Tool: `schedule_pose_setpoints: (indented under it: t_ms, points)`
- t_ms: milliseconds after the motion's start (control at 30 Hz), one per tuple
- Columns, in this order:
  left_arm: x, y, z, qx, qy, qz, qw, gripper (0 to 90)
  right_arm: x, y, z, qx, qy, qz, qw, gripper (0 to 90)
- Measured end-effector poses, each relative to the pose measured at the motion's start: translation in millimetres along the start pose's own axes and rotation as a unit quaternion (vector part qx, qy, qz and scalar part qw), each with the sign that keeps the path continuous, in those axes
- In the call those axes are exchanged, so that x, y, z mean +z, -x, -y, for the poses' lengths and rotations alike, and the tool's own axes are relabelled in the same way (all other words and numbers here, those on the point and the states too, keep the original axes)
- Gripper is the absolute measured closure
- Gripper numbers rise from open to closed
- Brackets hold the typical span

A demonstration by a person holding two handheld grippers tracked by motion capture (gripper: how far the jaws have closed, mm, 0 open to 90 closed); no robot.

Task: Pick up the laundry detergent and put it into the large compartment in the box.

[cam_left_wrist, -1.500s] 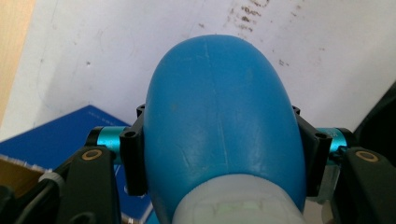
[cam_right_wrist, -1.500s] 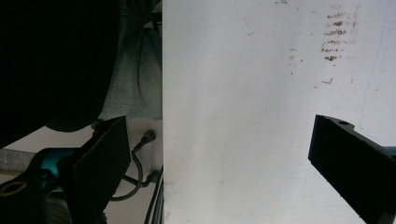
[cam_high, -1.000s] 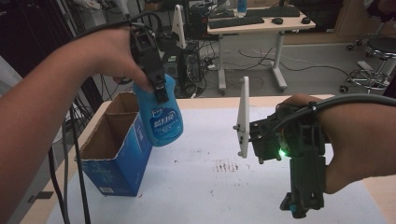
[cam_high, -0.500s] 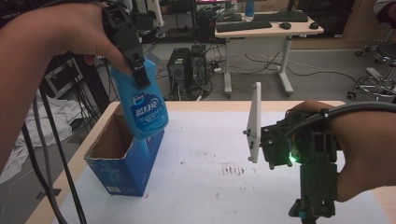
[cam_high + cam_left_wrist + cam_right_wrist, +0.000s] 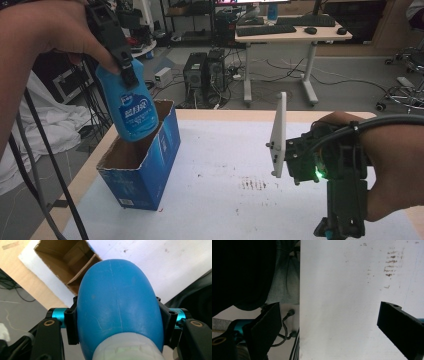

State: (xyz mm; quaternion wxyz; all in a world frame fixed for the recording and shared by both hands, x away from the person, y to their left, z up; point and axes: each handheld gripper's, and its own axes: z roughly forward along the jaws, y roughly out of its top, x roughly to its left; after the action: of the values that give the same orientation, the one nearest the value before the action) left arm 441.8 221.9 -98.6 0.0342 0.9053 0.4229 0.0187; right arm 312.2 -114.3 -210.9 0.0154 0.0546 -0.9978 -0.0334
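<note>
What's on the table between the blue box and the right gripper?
Bare white table apart from a brownish smudge, per the high view, between blue box and right gripper.

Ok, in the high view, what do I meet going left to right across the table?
Blue bottle in the left hand-held gripper → blue cardboard box → brown stain → right hand-held gripper.

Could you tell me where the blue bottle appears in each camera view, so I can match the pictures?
High view: blue bottle at upper left, held by the left gripper above the open blue box.
Left gripper view: it fills the centre, clamped between the jaws.
Right gripper view: not in it.
Shared landmark: the white table cover.
</note>
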Motion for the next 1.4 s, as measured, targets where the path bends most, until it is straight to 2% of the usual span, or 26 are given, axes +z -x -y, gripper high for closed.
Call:
schedule_pose_setpoints:
  t_ms: [267,500,533,600,700,733,767,800,967,1100,1133,1400]
  points:
    - [19.1,-13.0,2.8,-0.001,-0.014,-0.001,0.9999,36.6,0.1,-0.1,0.2,0.009,-0.004,-0.002,1.0000,5.1]
    - [37.7,-18.4,7.0,0.012,-0.029,-0.005,0.9995,36.5,0.4,0.9,0.5,0.007,-0.002,-0.001,1.0000,5.1]
    - [40.2,-18.8,7.7,0.012,-0.030,-0.005,0.9995,36.6,-0.6,-1.6,0.3,0.026,-0.012,-0.003,0.9996,5.1]
    - [45.7,-20.1,9.4,0.015,-0.032,-0.006,0.9994,36.6,0.6,0.8,-0.6,0.007,-0.002,-0.003,1.0000,5.1]
    - [53.4,-21.8,11.8,0.021,-0.036,-0.007,0.9991,36.6,0.9,0.2,-2.4,0.006,-0.003,-0.002,1.0000,5.1]
    - [57.6,-22.1,13.2,0.018,-0.035,-0.005,0.9992,36.6,0.2,-1.9,-2.7,0.020,-0.011,-0.005,0.9997,5.1]
    - [60.3,-22.3,14.0,0.017,-0.035,-0.004,0.9992,36.5,1.3,0.0,-3.2,0.006,-0.003,-0.003,1.0000,5.1]
    - [63.7,-23.2,15.1,0.022,-0.036,-0.002,0.9991,36.6,1.4,0.2,-3.3,0.004,-0.003,-0.002,1.0000,5.1]
    - [83.8,-24.8,20.2,0.041,-0.042,-0.001,0.9983,36.5,1.7,0.0,-4.4,0.002,-0.005,-0.003,1.0000,5.1]
    - [100.0,-25.0,22.7,0.044,-0.045,0.003,0.9980,36.6,1.4,-0.7,-5.8,0.004,-0.005,-0.003,1.0000,5.1]
    - [103.7,-25.4,22.8,0.052,-0.051,0.003,0.9973,36.6,1.8,-0.9,-6.2,0.003,-0.005,-0.003,1.0000,5.1]
    - [136.2,-22.3,24.9,0.062,-0.063,0.008,0.9960,36.5,2.5,-1.1,-6.8,0.001,-0.005,-0.002,1.0000,5.1]
